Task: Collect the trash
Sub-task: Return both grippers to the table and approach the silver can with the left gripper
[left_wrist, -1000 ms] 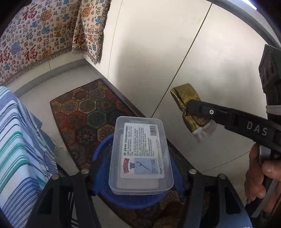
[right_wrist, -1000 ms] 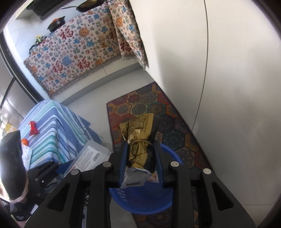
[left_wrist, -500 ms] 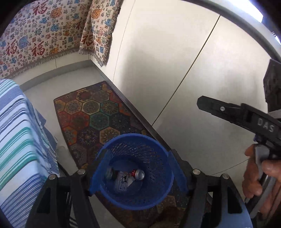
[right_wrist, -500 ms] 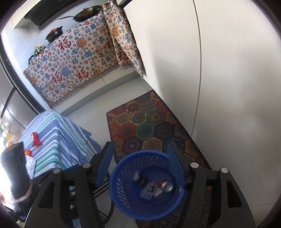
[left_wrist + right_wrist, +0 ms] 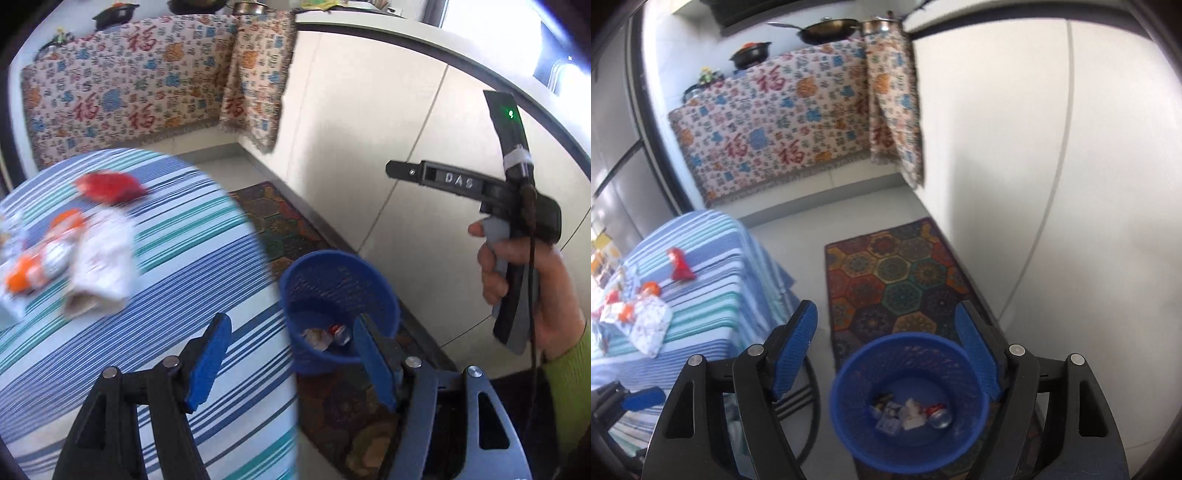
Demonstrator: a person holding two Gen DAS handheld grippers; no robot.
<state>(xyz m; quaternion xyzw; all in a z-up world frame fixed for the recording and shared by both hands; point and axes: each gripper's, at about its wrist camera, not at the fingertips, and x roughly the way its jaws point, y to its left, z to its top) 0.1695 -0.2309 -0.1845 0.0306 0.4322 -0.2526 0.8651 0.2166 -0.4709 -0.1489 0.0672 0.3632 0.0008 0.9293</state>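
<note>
Both grippers are released rn, nothing between the pads on either one. The left gripper (image 5: 291, 354) has its blue pads (image 5: 208, 360) spread apart, one over the edge of the striped tablecloth (image 5: 155, 280) and the other in front of the blue mesh bin (image 5: 338, 291). The right gripper (image 5: 890, 343) jaws have just been opening, and there's only floor and bin rim between them; the bin (image 5: 908, 402) sits right below it. In the left wrist view you can also see the right gripper (image 5: 402, 171) from the side, w/ the person's right hand (image 5: 524, 280) wrapped on its handle and a green sleeve (image 5: 569, 373) at the wrist.

Trash already in the bin: a crushed can (image 5: 938, 415), some white crumpled wrapper (image 5: 910, 410) and a small printed pack (image 5: 888, 424), all down at the bottom.

The bin stands on the near end of a hexagon-pattern rug (image 5: 897, 273), just beside the white cabinet front (image 5: 1015, 166). Leftover trash is still on the table, toward its far left side: a red wrapper (image 5: 679, 264), orange bits (image 5: 650, 288) and a white packet (image 5: 650, 323). It's blurry in the left view, so can't tell exactly what they are.
</note>
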